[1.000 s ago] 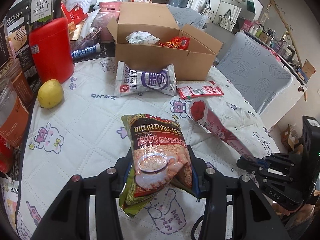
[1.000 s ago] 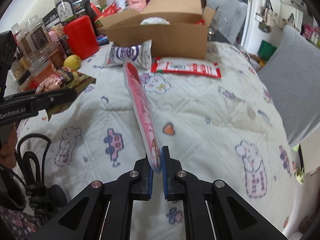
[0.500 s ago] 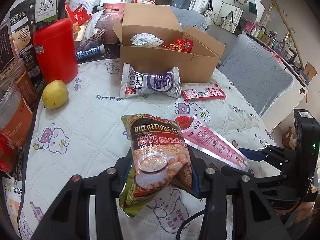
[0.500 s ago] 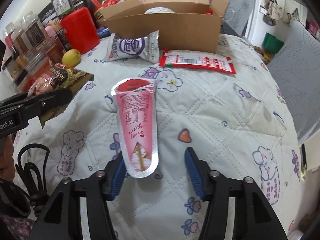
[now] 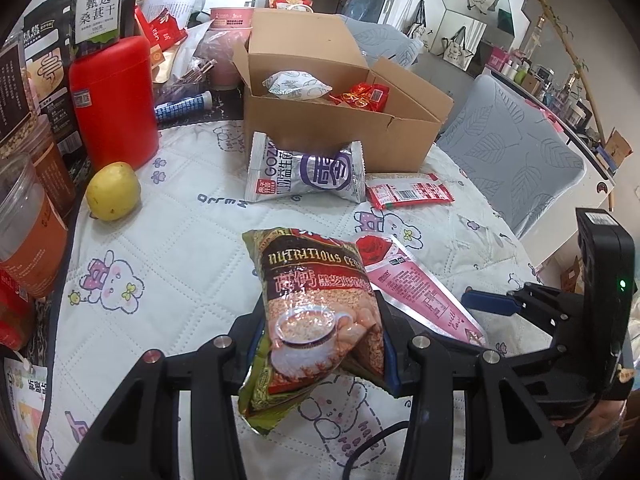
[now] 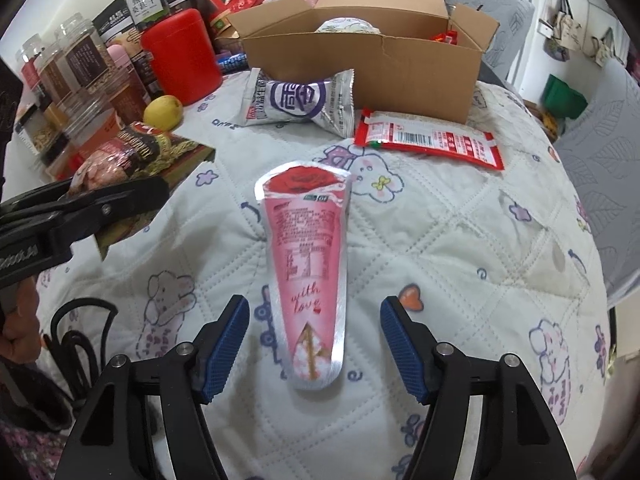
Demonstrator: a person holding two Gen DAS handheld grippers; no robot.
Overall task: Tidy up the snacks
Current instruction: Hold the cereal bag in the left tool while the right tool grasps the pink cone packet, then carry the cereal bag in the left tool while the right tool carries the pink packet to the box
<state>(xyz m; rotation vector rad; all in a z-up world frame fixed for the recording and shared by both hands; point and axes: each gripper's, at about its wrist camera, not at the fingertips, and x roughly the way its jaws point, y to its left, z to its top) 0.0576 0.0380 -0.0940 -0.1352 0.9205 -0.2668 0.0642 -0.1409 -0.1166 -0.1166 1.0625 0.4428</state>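
My left gripper (image 5: 318,344) is shut on a green and brown cereal bag (image 5: 316,312), held above the quilted table (image 5: 180,256); the bag (image 6: 136,152) also shows at the left of the right wrist view. A pink cone-shaped packet (image 6: 308,268) lies flat on the quilt between the blue pads of my right gripper (image 6: 314,344), whose jaws are opening and touch nothing. The same pink packet (image 5: 420,292) lies just right of the cereal bag. An open cardboard box (image 5: 340,120) with snacks inside stands at the back. A silver-purple packet (image 5: 308,172) and a red flat packet (image 5: 408,194) lie in front of it.
A red canister (image 5: 114,100), a yellow fruit (image 5: 113,191) and several jars (image 6: 80,80) crowd the left edge. A grey cushioned chair (image 5: 516,160) stands beyond the table's right side. A black cable (image 6: 76,332) hangs near a hand at the lower left.
My right gripper let go of the pink packet, which had stood on edge and now lies flat, and its jaws spread wide. The left gripper kept still with the cereal bag.
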